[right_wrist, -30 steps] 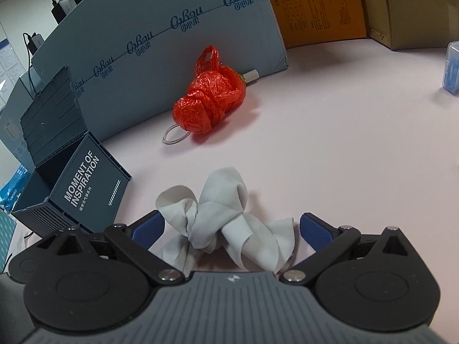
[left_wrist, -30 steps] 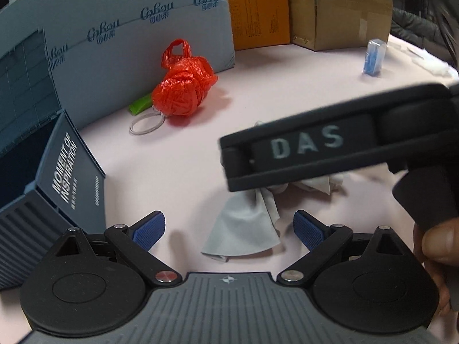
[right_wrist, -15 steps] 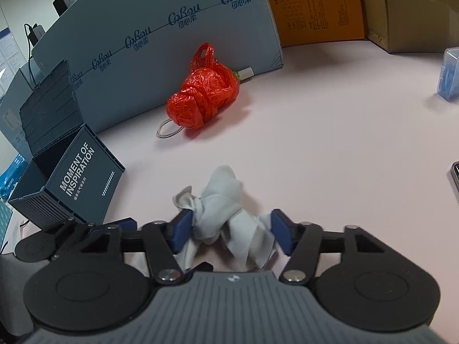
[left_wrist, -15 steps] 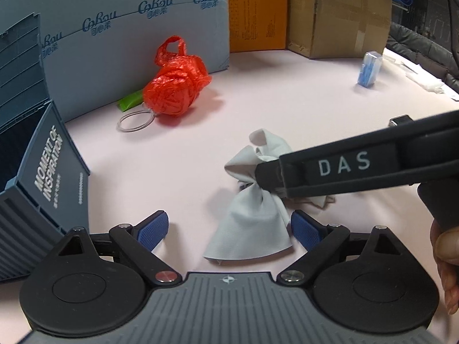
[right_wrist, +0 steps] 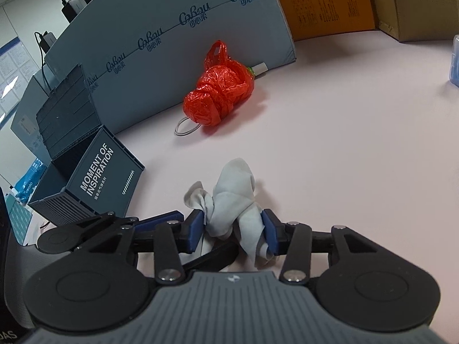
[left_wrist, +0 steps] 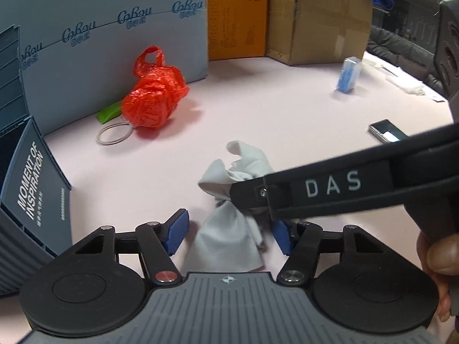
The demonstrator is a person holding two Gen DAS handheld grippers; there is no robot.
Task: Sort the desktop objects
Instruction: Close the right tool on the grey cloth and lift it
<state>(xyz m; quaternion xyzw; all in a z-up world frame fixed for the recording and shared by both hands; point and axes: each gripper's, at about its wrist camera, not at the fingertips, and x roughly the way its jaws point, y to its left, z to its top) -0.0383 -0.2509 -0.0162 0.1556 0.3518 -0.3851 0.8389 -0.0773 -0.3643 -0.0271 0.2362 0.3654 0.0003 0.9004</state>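
On the far left we see the bin (left_wrist: 31, 189), dark blue with white lettering, standing open on the pink table (left_wrist: 258, 109); the right wrist view shows it too (right_wrist: 97, 177). Behind it runs a grey-blue board (left_wrist: 109, 43) with repeated printed logos. Against the foot of the board lies a knotted red bag (left_wrist: 153, 100), with a wire ring (left_wrist: 114, 134) touching its near side and a green strip (left_wrist: 109, 112) poking out behind it.

In the middle lies the cloth (left_wrist: 229, 215), a crumpled pale grey rag resting on the table, well apart from the bag and right of the bin. Our left tongs (left_wrist: 229, 233) stand wide, one blue pad on each side of the cloth's near flap and neither pressing it. Our right tongs (right_wrist: 233, 229) are narrowed onto the cloth (right_wrist: 235, 197), both blue pads squeezing its bunched middle; in the left view their black arm marked DAS crosses over the cloth from the right.

Farther right, an orange panel (left_wrist: 236, 14) and a cardboard box (left_wrist: 318, 17) stand at the back of the table. A small blue packet (left_wrist: 348, 74) stands upright before the box, and a phone (left_wrist: 385, 131) lies flat near the right edge.
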